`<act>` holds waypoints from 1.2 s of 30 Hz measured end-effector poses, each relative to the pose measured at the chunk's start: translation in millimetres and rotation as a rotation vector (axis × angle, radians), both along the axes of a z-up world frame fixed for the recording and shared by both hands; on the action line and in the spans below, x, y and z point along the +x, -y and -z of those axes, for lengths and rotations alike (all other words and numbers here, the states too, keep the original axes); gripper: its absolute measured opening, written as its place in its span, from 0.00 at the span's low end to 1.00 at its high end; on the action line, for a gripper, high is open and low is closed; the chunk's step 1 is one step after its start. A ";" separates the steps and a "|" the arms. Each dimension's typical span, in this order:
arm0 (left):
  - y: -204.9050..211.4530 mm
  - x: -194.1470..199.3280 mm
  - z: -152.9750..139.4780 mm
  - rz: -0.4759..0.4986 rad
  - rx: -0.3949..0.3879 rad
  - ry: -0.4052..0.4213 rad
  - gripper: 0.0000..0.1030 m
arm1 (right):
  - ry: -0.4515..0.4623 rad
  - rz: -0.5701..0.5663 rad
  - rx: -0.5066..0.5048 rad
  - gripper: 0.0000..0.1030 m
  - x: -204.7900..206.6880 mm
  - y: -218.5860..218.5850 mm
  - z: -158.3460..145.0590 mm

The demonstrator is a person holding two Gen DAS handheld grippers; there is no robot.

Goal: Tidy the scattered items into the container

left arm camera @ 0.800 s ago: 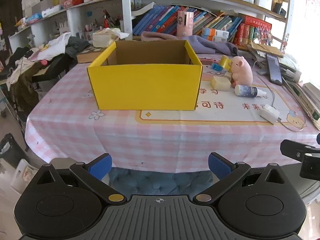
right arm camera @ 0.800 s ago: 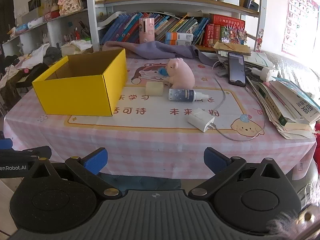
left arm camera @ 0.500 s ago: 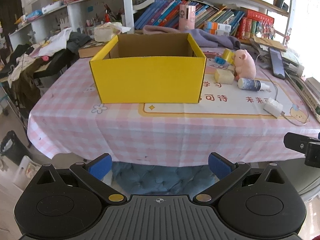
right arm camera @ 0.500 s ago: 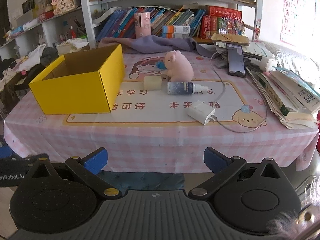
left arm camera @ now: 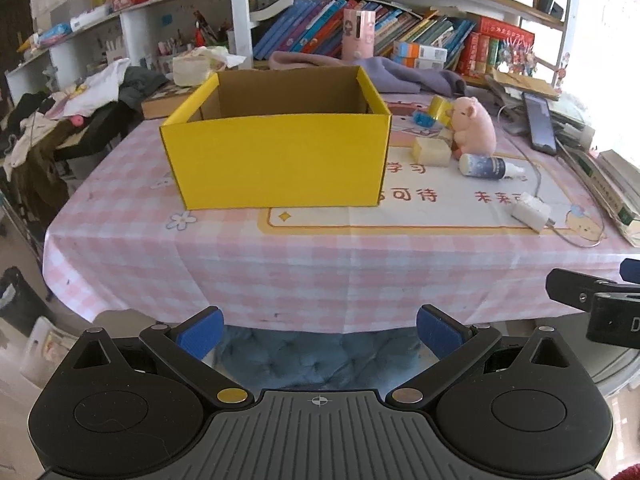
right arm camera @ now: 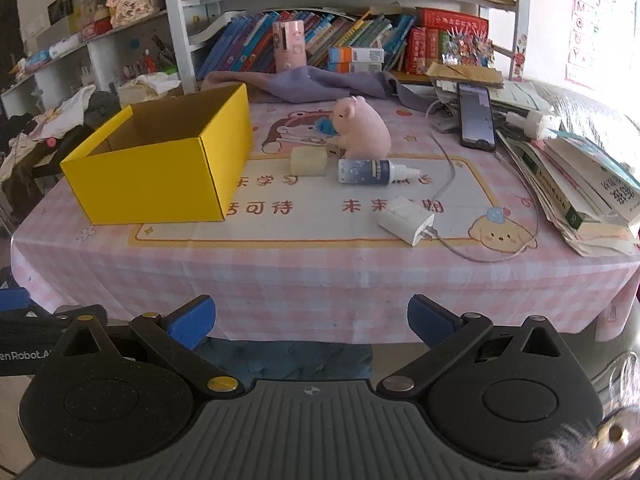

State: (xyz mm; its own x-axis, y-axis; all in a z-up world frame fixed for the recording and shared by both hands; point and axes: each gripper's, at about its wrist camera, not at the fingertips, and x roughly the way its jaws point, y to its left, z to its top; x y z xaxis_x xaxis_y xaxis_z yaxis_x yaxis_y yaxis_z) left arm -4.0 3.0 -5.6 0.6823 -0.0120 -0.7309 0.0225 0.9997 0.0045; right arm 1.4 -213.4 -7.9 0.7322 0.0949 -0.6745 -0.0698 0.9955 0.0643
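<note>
An open yellow cardboard box (left arm camera: 276,160) (right arm camera: 160,172) stands on the pink checked table. To its right lie a pink pig toy (right arm camera: 362,130) (left arm camera: 474,126), a pale yellow block (right arm camera: 307,161) (left arm camera: 432,151), a blue spray bottle (right arm camera: 370,172) (left arm camera: 486,167) on its side, and a white charger (right arm camera: 406,220) (left arm camera: 528,211) with its cable. A small blue item (right arm camera: 325,125) and a yellow roll (left arm camera: 439,108) sit by the pig. My left gripper (left arm camera: 318,330) and right gripper (right arm camera: 310,322) are both open and empty, held off the table's front edge.
A black phone (right arm camera: 475,120) and stacked books and papers (right arm camera: 580,192) lie at the table's right. A purple cloth (right arm camera: 320,84) lies at the back before the bookshelves. A chair heaped with clothes (left arm camera: 72,120) stands at the left. A blue cushioned seat (left arm camera: 316,354) is under the table edge.
Both grippers have pulled back and risen a little, so the table looks farther away. Nothing on the table has moved and both grippers stay open.
</note>
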 end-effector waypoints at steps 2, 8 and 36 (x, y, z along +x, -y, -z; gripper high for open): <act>2.0 -0.1 -1.1 -0.003 0.013 0.006 1.00 | 0.012 -0.011 -0.009 1.00 -1.0 -1.1 -1.0; 1.0 2.2 -0.7 -0.032 0.025 -0.001 1.00 | 0.013 -0.034 -0.009 1.00 0.1 -1.3 2.4; 5.2 10.9 -8.4 -0.014 0.007 0.048 1.00 | 0.011 -0.049 -0.044 1.00 7.3 -0.3 2.4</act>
